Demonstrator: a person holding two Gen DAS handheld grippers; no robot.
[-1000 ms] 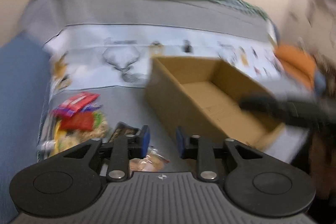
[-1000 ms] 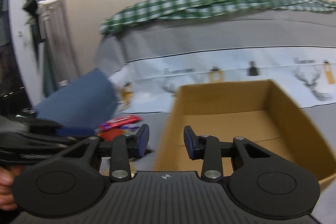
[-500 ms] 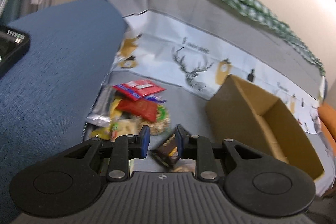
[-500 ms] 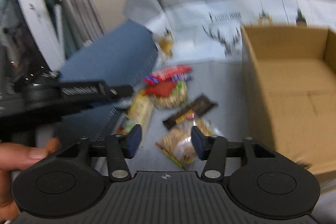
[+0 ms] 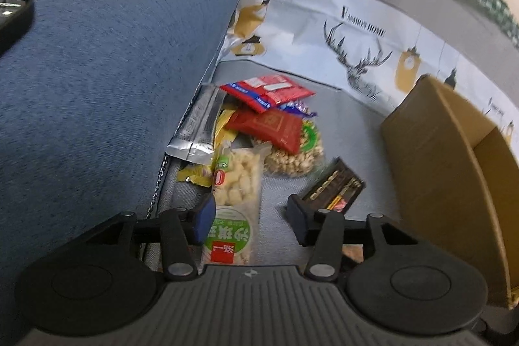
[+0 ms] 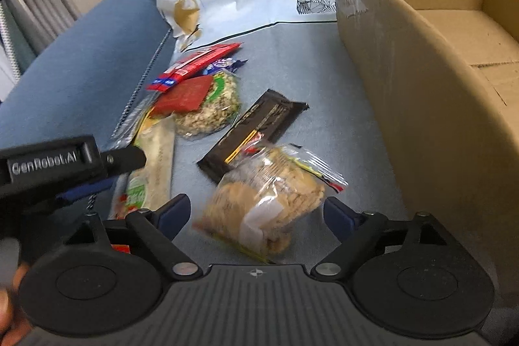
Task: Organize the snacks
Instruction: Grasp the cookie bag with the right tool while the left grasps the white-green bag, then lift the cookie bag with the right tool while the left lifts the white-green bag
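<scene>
Several snack packs lie in a heap on the grey seat cover. My left gripper (image 5: 249, 218) hangs low over a long clear-and-green pack of white puffs (image 5: 235, 184). Its jaws are opening, the pack lies between the fingers, and the pads do not press it. My right gripper (image 6: 256, 213) is over a clear bag of tan crackers (image 6: 269, 200). Its jaws are opening wide, one finger on each side of the bag and apart from it. A black bar (image 6: 256, 125) lies just beyond. The open cardboard box (image 6: 421, 70) stands at the right and looks empty.
Red packets (image 5: 266, 89), a round bag of puffed grains (image 5: 298, 151) and a silver pack (image 5: 198, 132) lie further back. A blue armrest (image 5: 97, 70) rises at the left with a phone (image 5: 9, 18) on it. A deer-print cloth (image 5: 356, 54) covers the backrest.
Both grippers swung down from facing the box and backrest to just above the snack heap. Both sets of jaws spread apart, the right more than the left.
</scene>
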